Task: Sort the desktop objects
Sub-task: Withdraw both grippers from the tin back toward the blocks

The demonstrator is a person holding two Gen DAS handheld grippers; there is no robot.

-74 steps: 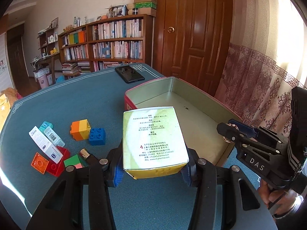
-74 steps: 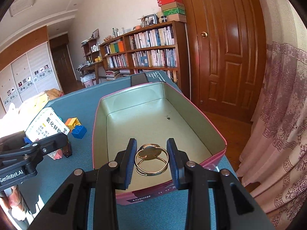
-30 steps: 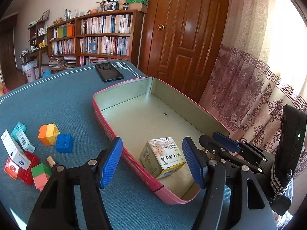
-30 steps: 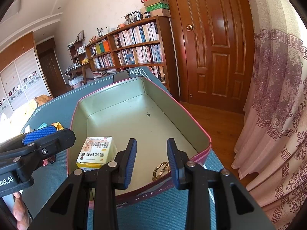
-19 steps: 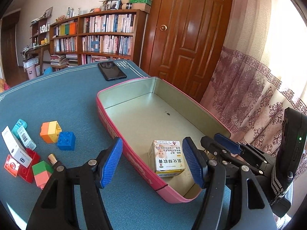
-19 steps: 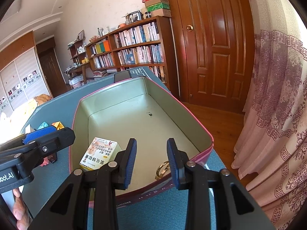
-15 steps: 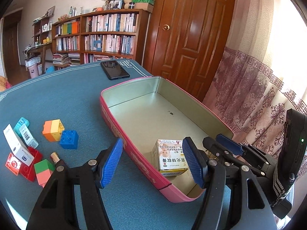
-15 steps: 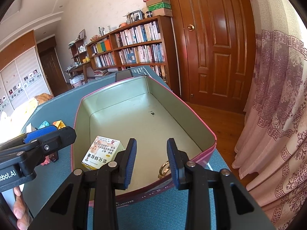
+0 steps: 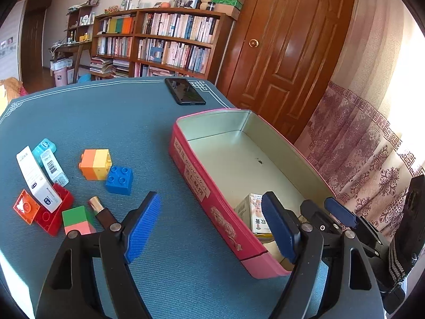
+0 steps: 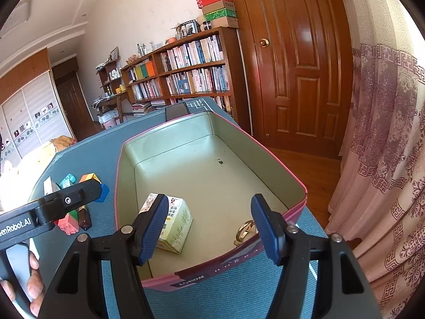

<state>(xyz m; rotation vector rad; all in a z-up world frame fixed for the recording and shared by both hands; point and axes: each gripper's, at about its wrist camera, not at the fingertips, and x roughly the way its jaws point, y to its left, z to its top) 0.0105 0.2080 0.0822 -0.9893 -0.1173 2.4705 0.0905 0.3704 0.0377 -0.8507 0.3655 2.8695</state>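
Bookshelves, a brown door and a patterned curtain ring a counter (image 9: 111, 111) with a teal mat, so it looks like somebody's study. Sitting on it is a pink tin box (image 10: 265, 156) with a pale green inside, and a dark phone (image 9: 185, 95) lies past its far end.

Step-wise, I'd say this is the gap between two drops. A small medicine carton (image 10: 174, 220) lies on its side on the tin's floor near the front wall, and a gold ring-shaped trinket (image 10: 245, 230) leans in the front corner. Neither gripper touches them. The right gripper (image 10: 209, 223) hovers over the tin's near edge with its fingers spreading apart and nothing pinched. The left gripper (image 9: 209, 226) is straddling the tin's long wall, fingers also going wide, nothing between them but that wall and bare mat.

What's left is the pile out on the mat: an orange-and-yellow block (image 9: 95, 163), a blue brick (image 9: 119, 180), a green-and-pink block (image 9: 78, 219), red (image 9: 57, 214) and orange (image 9: 25, 210) bricks, a white carton (image 9: 37, 179) leaning over them, a smaller teal-and-white carton (image 9: 51, 163), and a little dark tube with a gold cap (image 9: 102, 212).

My guess for next: swing the left gripper over to the pile. The blue brick stands clear of the rest, so it looks like an easy grab. That tube is thin and right up against the green block, so it probably wants a careful line-up.
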